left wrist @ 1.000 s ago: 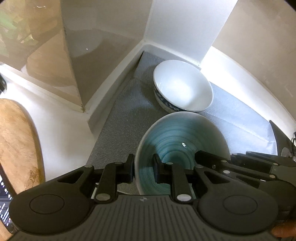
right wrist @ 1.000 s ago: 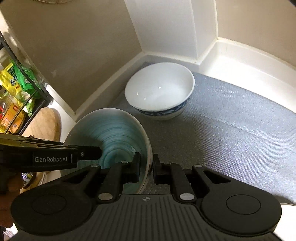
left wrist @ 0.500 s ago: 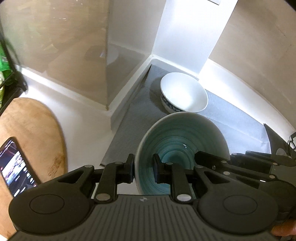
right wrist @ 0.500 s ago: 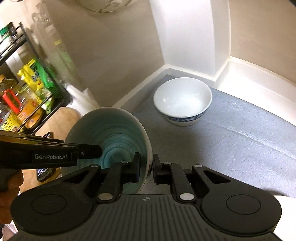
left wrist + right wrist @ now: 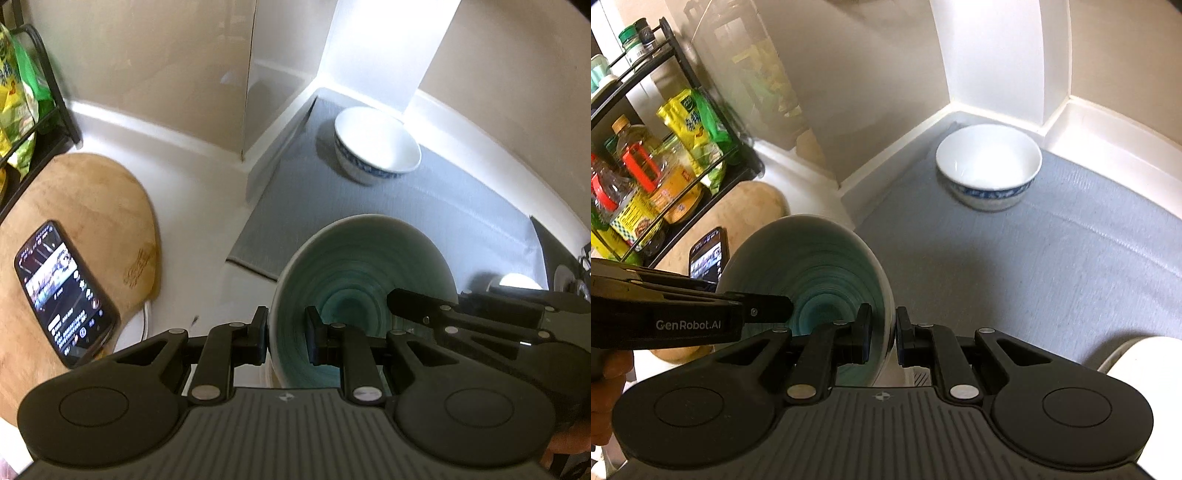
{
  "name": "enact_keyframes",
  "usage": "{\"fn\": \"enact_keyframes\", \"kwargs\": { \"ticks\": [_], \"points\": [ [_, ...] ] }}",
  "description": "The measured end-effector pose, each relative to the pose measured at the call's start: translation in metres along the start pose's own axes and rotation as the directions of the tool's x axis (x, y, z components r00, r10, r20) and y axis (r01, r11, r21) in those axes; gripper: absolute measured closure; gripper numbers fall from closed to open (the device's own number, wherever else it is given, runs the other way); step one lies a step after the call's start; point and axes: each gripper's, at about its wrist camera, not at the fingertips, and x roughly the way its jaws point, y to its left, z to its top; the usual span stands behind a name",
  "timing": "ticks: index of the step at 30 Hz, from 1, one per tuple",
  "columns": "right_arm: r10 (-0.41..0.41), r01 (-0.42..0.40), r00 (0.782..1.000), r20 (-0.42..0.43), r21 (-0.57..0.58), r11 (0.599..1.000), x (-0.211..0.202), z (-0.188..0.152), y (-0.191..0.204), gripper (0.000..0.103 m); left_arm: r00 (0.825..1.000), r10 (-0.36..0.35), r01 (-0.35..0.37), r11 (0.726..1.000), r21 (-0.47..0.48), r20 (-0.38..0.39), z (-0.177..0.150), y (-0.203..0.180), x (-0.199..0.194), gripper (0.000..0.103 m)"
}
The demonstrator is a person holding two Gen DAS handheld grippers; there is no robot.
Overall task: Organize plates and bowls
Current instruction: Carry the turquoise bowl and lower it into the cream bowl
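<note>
1. Left wrist view: my left tongs [image 5: 286,334] are clenched on the near rim of the teal bowl [image 5: 364,273], one finger outside the wall, one inside. The bowl is tilted, its opening facing the camera. My right tongs [image 5: 397,299] reach in from the right side and meet the bowl's far rim. The white bowl [image 5: 376,146] sits upright on the grey mat [image 5: 461,218], well apart, near the back corner. A phone [image 5: 64,291] lies on the wooden board [image 5: 85,192] on the bench [image 5: 199,206].
2. Right wrist view: my right tongs [image 5: 882,334] are narrowed onto the teal bowl's [image 5: 816,266] right rim, gripping it. My left tongs [image 5: 783,308] hold the opposite side. The white bowl [image 5: 990,166] stands ahead on the mat [image 5: 1052,251].
</note>
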Motion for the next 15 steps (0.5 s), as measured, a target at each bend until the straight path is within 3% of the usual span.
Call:
{"fn": "enact_keyframes", "kwargs": {
  "ticks": [15],
  "points": [
    [0.001,0.000,0.999,-0.041,0.013,1.000,0.006,-0.018,0.004,0.089,0.998,0.015,-0.013,1.000,0.026,-0.060,-0.020,-0.003,0.004,0.081]
  ]
}}
